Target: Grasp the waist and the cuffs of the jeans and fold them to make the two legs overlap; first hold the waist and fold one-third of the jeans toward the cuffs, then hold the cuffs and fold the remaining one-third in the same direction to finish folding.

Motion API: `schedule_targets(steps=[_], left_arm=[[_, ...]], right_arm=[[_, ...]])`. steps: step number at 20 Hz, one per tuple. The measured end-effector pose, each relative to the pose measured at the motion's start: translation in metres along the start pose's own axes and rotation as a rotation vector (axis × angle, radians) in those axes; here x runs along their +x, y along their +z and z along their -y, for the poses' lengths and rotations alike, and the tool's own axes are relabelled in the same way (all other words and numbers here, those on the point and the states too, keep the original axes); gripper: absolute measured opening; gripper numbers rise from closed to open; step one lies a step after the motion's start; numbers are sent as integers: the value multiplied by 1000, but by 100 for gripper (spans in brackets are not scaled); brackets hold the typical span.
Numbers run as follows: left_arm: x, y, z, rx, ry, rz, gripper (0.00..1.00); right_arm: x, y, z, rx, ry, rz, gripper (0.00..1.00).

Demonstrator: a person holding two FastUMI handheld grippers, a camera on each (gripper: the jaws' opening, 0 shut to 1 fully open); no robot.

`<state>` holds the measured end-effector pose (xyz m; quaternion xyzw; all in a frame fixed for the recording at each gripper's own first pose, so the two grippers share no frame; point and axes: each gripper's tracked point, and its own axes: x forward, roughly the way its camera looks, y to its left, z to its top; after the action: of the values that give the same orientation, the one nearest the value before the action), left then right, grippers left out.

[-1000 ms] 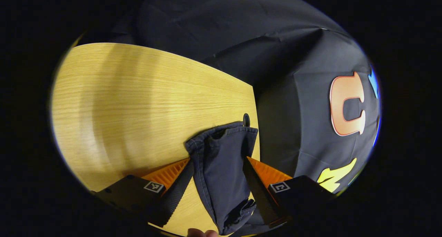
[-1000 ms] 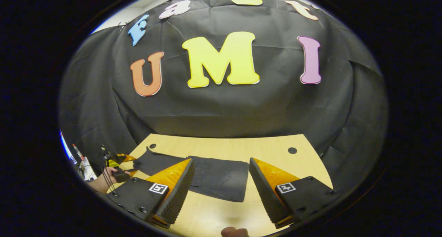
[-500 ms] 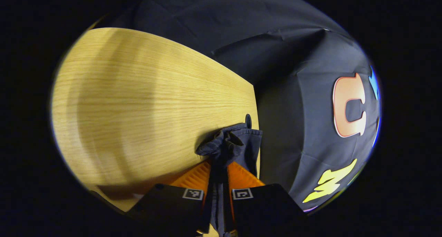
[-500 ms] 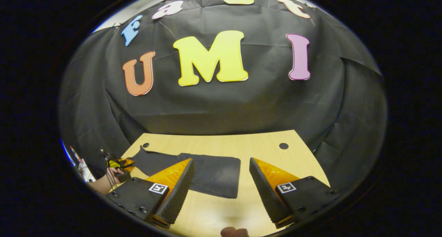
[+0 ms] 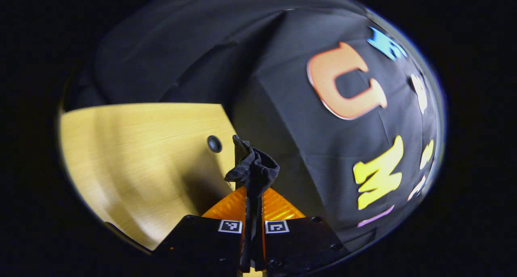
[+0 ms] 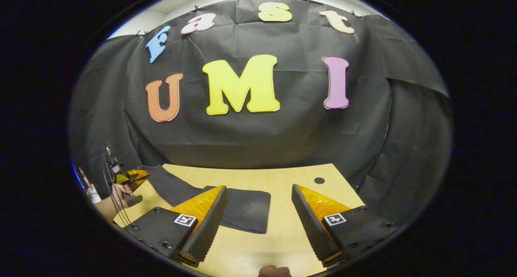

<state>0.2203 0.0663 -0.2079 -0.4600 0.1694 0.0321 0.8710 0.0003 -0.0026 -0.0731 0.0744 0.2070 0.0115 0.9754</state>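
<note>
— What are your left tongs doing?

— Your left tongs are pinched tight on the cuffs. Both fingers press on the dark cloth, which runs down between them and bunches up in a knot just past the tips. In the left gripper view that bunch stands over the corner of the desk, near a small round hole in the wood.

— And your right tongs?

— Your right tongs are spread wide and hold nothing. They hang above the near part of the desk, apart from the cloth.

— Where are the jeans?

— In the right gripper view the jeans lie flat on the desk, dark, behind and between your right fingers. The squared end sits near the middle of the desk; the other end rises off the wood toward the left edge, where your left tongs hold it. Your hand grips that tool there, with cables hanging by it.

— Anything else on the desk?

— Another round hole shows near the far right corner, well apart from the jeans.
</note>
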Motion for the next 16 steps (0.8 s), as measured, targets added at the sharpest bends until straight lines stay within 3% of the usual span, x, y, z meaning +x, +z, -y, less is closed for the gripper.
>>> schedule_targets(steps=[3, 8, 12, 16], left_arm=[[-8, -28, 69, 173, -83, -10, 7], [-2, -128, 179, 429, -230, -39, 7], [-2, -213, 207, 594, -308, -100, 7], [20, -298, 198, 826, -313, -153, 7]], right_arm=[[-19, 5, 19, 24, -29, 23, 95], [-61, 7, 70, 42, -123, 57, 98], [-87, 3, 117, 57, -224, 58, 95], [-92, -6, 145, 73, -283, 37, 95]])
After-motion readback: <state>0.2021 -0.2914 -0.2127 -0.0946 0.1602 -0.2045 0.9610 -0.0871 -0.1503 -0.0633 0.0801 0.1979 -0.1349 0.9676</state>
